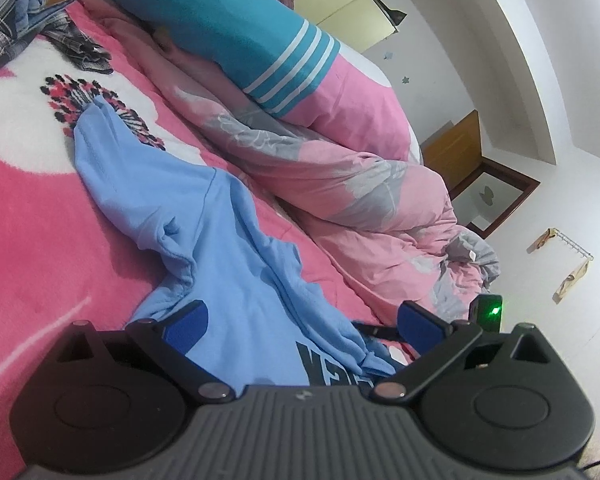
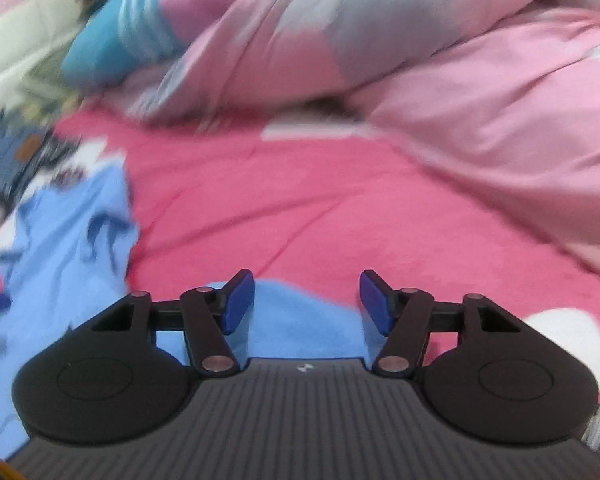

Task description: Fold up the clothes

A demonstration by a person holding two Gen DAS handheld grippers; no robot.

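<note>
A light blue sweatshirt (image 1: 220,220) lies crumpled on a pink fleece blanket (image 1: 32,220), one sleeve stretched toward the far left and dark printed letters near the camera. My left gripper (image 1: 300,325) stands wide open low over it, with loose folds of the cloth lying between the blue pads (image 1: 188,326) and no pinch visible. The right wrist view is blurred. There the sweatshirt (image 2: 60,232) lies at the left and under my right gripper (image 2: 307,300). That gripper is open, its pads apart above a flat blue patch, holding nothing.
A rumpled pink and grey duvet (image 1: 340,184) runs along the far side of the bed, with a teal striped pillow (image 1: 220,12) on it. Jeans and plaid clothes (image 1: 20,8) are piled at the far left. A small black device with a green light (image 1: 488,312) sits by the duvet.
</note>
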